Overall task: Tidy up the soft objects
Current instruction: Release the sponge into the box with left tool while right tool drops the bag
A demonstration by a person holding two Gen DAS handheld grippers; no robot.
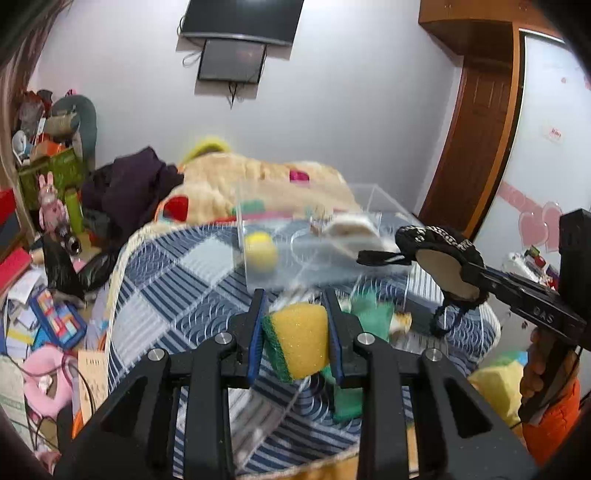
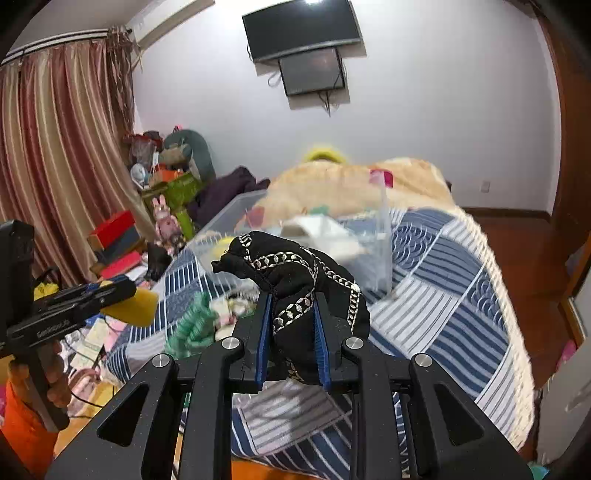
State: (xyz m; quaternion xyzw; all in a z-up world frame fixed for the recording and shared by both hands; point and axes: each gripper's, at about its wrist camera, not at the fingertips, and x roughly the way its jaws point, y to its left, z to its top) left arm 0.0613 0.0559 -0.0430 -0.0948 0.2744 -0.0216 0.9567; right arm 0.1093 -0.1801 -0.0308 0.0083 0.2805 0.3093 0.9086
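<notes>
Both tools loaded above the bed

Left tool is clamped on a yellow sponge; right tool is clamped on a black cloth. Both hang near the clear box.

Left wrist view: looks forward along the left tool, close above the quilted bed, facing the far wall. Clear box just ahead of its tips; right tool enters from the right.

Right wrist view: same heading, from the right tool; left tool at left.

Shared: bed, box, wall screens.
</notes>
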